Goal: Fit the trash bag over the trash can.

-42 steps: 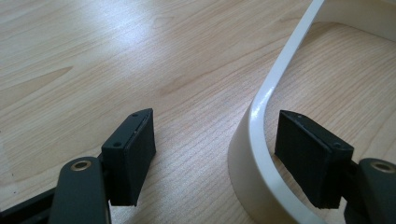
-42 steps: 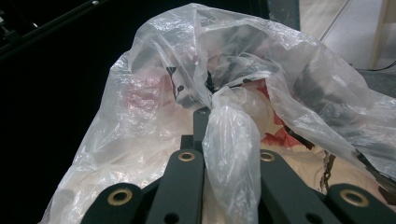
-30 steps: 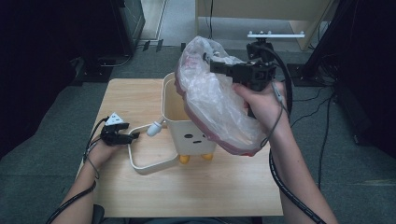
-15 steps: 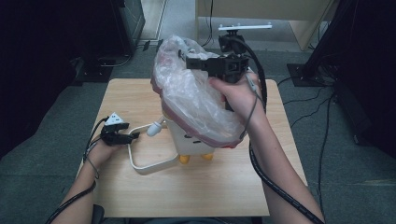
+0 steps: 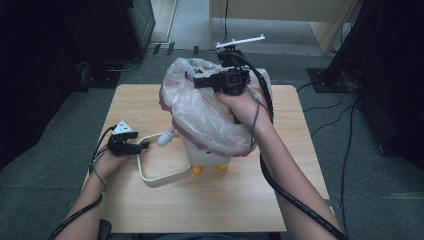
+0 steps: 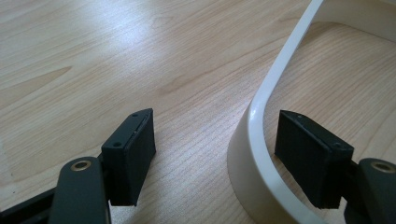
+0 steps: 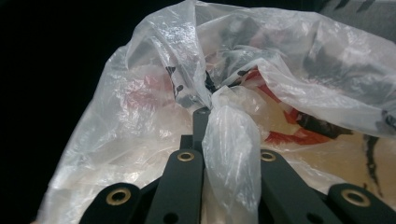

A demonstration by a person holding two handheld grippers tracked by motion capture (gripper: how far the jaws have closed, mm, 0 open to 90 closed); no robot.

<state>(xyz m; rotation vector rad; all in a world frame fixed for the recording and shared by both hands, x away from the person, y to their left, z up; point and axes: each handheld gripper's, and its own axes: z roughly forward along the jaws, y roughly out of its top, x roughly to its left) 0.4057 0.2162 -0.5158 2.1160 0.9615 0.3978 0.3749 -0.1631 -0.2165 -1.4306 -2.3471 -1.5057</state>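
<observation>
Plastic bag, translucent with red and black print too crumpled to read, hangs above the cream bin on the tabletop, pinched in the closed right hand-held gripper, while the left hand-held gripper, jaws apart, straddles the bin's loop handle.

1. The right gripper holds a big clear plastic bag up over the wooden table.
2. The bag hangs over a white bin with 2 orange feet.
3. The left gripper is at the bin's white loop handle.
</observation>
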